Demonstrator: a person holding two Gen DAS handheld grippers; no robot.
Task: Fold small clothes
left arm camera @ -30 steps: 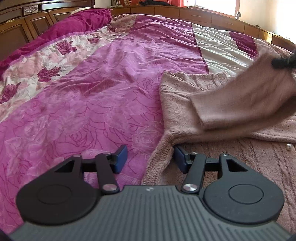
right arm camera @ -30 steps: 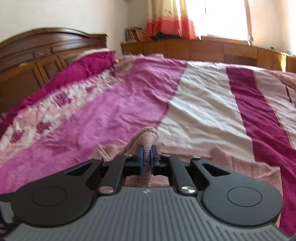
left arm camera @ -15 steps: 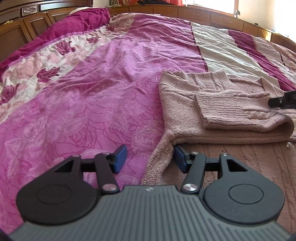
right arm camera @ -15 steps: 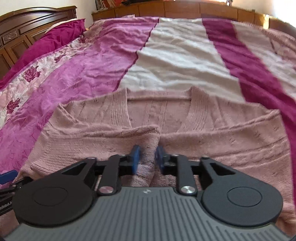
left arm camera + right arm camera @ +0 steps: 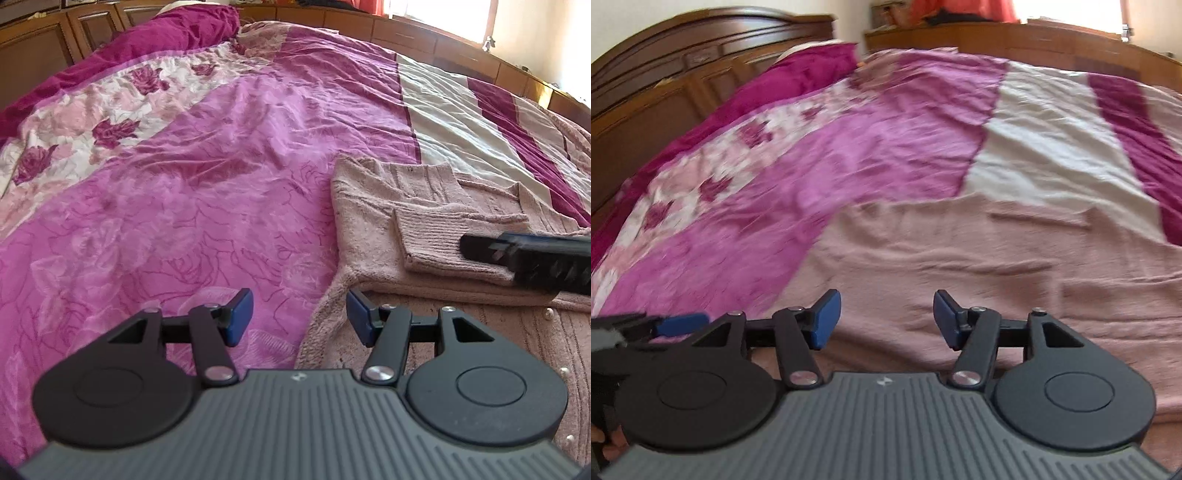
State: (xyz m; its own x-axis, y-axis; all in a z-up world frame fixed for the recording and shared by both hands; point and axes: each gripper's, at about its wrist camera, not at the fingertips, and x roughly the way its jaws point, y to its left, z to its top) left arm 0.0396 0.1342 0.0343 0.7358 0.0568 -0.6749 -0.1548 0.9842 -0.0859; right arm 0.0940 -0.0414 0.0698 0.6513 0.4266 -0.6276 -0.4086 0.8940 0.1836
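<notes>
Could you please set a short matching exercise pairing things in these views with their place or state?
Things:
1. left tool
2. folded sleeve
3. white stripe of the bedspread
4. dark pink pillow

Place or state:
a. beyond the cardigan
b. at the headboard
c. open over the cardigan's edge
d. lying across the cardigan

Pairs: 1-c, 2-d, 3-a, 4-b

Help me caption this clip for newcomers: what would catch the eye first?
The magenta rose-print bedspread fills nearly the whole left wrist view, under a carved wooden headboard. At its right lies a dusty-pink knit cardigan, one sleeve folded across its body. The left gripper hangs open at the cardigan's edge.
</notes>
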